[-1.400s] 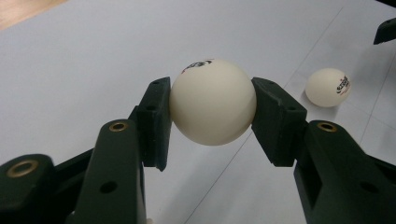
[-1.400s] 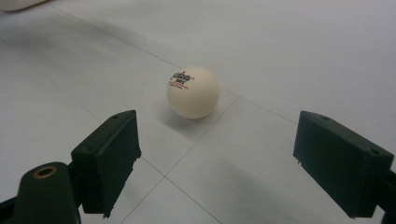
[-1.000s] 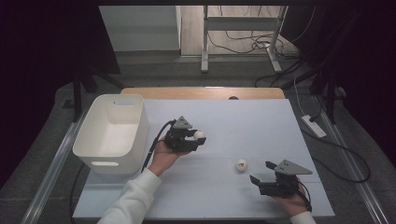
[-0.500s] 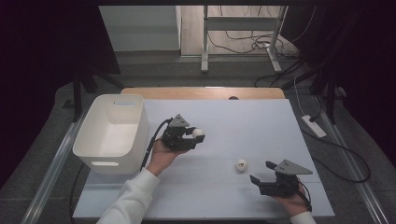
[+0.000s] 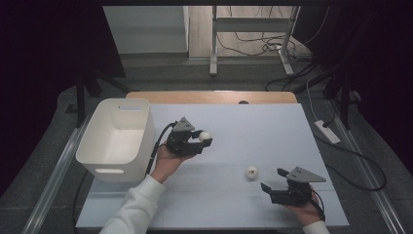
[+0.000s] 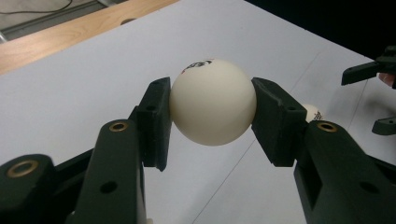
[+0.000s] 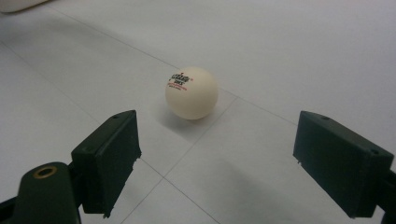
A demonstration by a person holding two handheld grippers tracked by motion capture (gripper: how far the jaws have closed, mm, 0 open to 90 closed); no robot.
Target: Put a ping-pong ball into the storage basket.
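table (image 5: 253, 122): gripped ball (image 5: 205, 136) slightly leftward

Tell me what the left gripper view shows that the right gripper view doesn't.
Left gripper view: the left gripper shut on a white ball, clear of the table; a strip of wooden tabletop; the right gripper's fingers at the far right edge.
Right gripper view: the right gripper open, nothing between its fingers.
Both: the second ball lying on the white table surface.

Two hand-held grippers over the table

The left gripper (image 5: 202, 141) sits in an upturned palm, jaws pinched tight and pointing right. The right gripper (image 5: 273, 179) rests low near the front edge, its jaws spread wide and aimed left.
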